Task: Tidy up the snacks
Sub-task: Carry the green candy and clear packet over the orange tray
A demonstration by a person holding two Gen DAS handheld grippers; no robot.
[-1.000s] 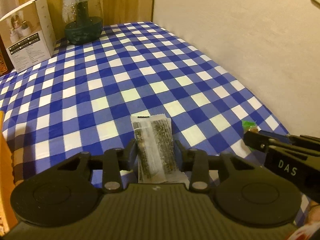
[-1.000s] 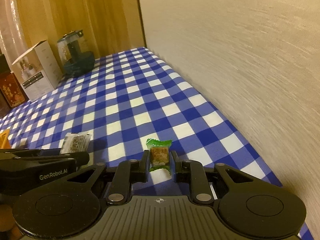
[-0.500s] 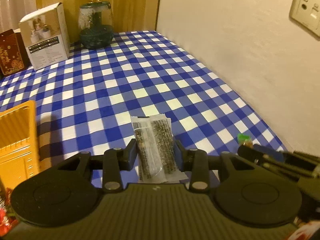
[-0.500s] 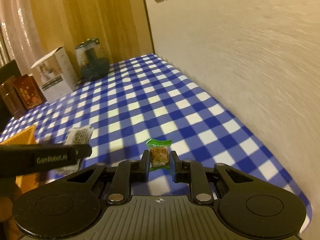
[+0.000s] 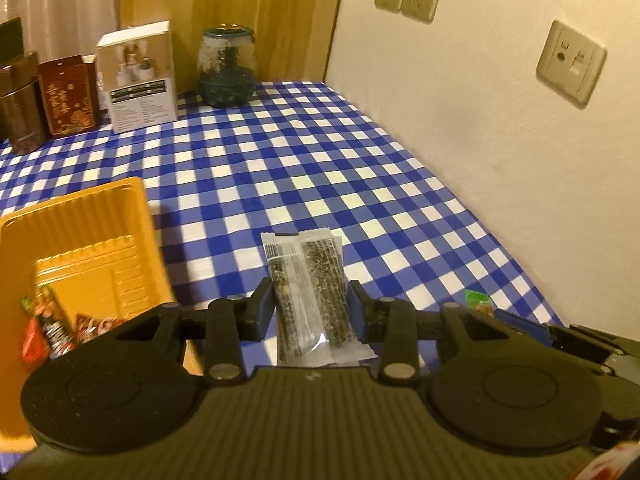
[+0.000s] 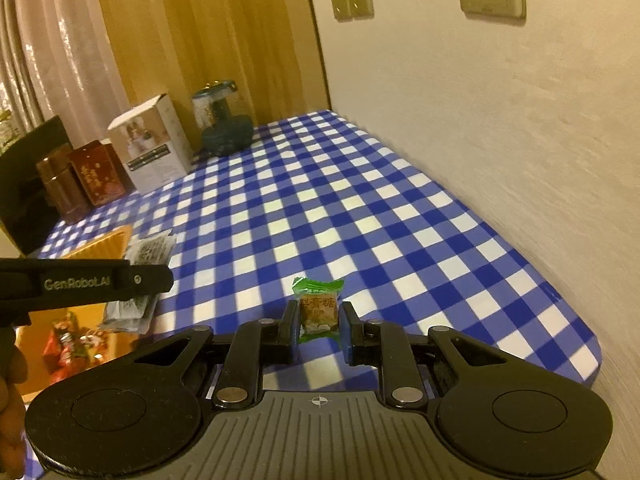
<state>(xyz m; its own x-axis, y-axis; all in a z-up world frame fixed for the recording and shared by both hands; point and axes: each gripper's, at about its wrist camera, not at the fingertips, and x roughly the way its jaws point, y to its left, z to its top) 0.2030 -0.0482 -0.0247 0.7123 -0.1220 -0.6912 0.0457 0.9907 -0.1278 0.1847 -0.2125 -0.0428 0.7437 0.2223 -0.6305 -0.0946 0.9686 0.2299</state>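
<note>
Grip status: left gripper [image 5: 311, 312] held clear sesame bar packet [image 5: 308, 292] mid-length, above tablecloth [image 5: 320, 168] beside orange tray [image 5: 80, 216]. Right gripper [image 6: 319, 326] clamped green candy [image 6: 318, 308]. Both looked light, crinkly, slippery; film prob. slips w/ edge grip.

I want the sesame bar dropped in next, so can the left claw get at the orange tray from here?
Probably yes. The left claw holds the sesame bar above the cloth, and the orange tray lies just to its left with nothing between them.

Boxes [image 5: 138, 76] and a jar [image 5: 227, 68] stand at the table's [image 5: 320, 168] far edge; the tray [image 5: 80, 240] lies near left, holding snacks [image 5: 52, 328].
</note>
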